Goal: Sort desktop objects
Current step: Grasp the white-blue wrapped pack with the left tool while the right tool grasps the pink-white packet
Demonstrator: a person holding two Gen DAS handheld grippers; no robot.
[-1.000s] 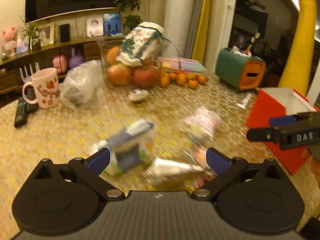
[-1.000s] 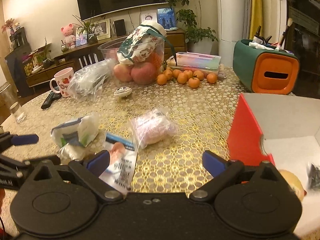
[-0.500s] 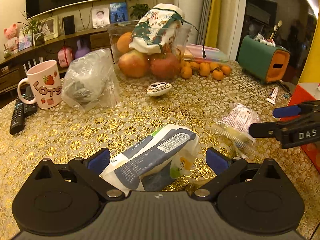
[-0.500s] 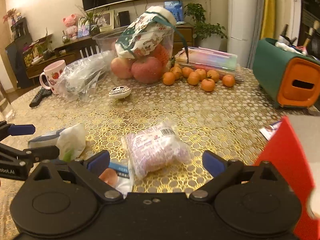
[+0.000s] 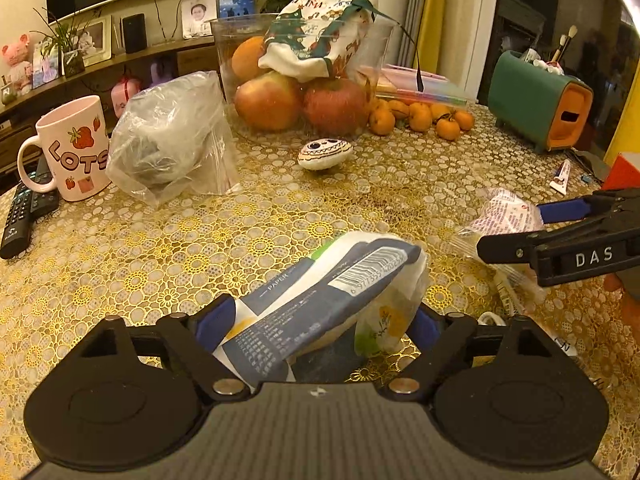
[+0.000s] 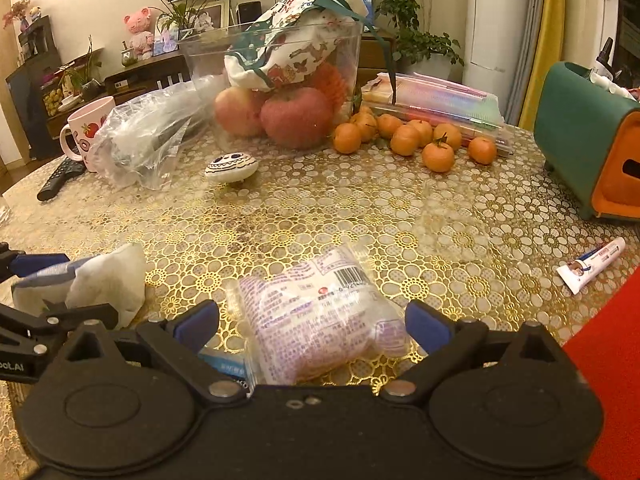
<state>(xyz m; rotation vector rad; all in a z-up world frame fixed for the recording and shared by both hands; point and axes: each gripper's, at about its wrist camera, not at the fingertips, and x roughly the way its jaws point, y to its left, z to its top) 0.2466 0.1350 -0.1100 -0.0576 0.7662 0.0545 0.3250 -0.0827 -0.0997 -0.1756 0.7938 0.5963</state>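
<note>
A blue-and-white tissue pack [image 5: 320, 300] lies between the fingers of my left gripper [image 5: 316, 326]; the jaws stand wide on either side of it, pads beside its ends. It also shows at the left of the right wrist view [image 6: 80, 284]. A clear packet with purple print [image 6: 320, 316] lies between the open fingers of my right gripper [image 6: 312, 324], not squeezed. That packet shows in the left wrist view [image 5: 508, 216] behind the right gripper's fingers [image 5: 560, 210]. A small tube [image 6: 592, 266] lies on the table at right.
A red box [image 6: 608, 360] stands at the right edge. Behind are a fruit container [image 6: 280, 92], tangerines [image 6: 416, 136], a green-orange holder [image 6: 592, 140], a plastic bag [image 5: 172, 148], a pink mug [image 5: 72, 148], a painted stone [image 5: 324, 152] and remotes [image 5: 20, 216].
Both grippers moved forward and down over the table. The tissue pack now sits between the left fingers and the purple packet between the right fingers. The red box slid out to the right.
</note>
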